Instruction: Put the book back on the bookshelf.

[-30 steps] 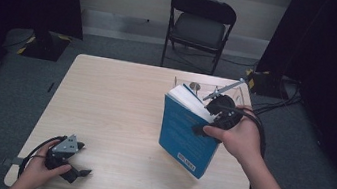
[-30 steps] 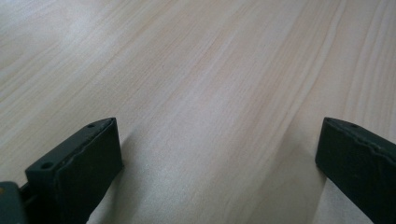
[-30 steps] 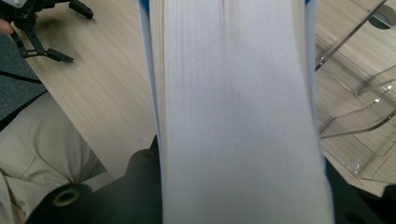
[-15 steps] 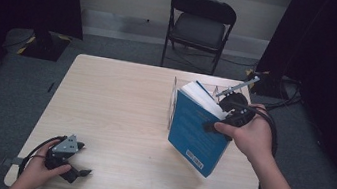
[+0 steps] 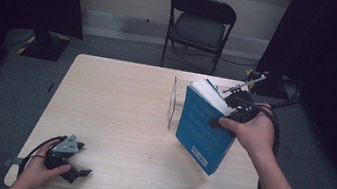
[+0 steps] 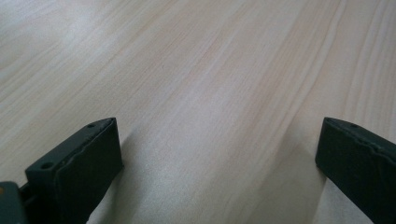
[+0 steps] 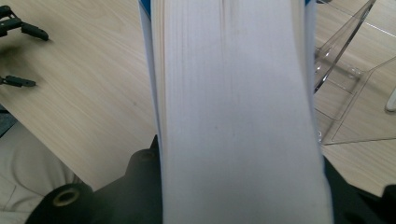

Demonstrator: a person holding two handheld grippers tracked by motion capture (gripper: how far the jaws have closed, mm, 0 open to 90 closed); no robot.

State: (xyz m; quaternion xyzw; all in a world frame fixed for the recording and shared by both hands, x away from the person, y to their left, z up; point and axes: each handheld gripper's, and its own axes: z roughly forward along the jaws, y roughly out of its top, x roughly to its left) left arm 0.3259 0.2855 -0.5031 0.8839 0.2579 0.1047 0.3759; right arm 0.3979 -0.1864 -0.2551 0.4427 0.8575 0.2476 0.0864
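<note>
A thick blue book (image 5: 204, 130) hangs tilted over the right side of the table (image 5: 120, 97), its lower corner toward the front edge. My right gripper (image 5: 224, 115) is shut on it across the page block, one jaw lying on the blue cover. In the right gripper view the white page edges (image 7: 233, 102) run up between both black jaws. Just behind the book stands a clear plastic stand (image 5: 175, 103), also seen as a clear plastic stand (image 7: 350, 107) at the right. My left gripper (image 5: 77, 174) rests at the table's front left, open over bare wood (image 6: 210, 70).
A black folding chair (image 5: 199, 26) stands beyond the table's far edge. Cables trail from the right gripper off the table's right side. The other hand's gripper (image 7: 23, 56) lies far off in the right gripper view. Dark curtains flank the room.
The right hand has carried the book a little to the right, closer to the clear stand, and tipped it from upright to slanted. The left hand has stayed put.
</note>
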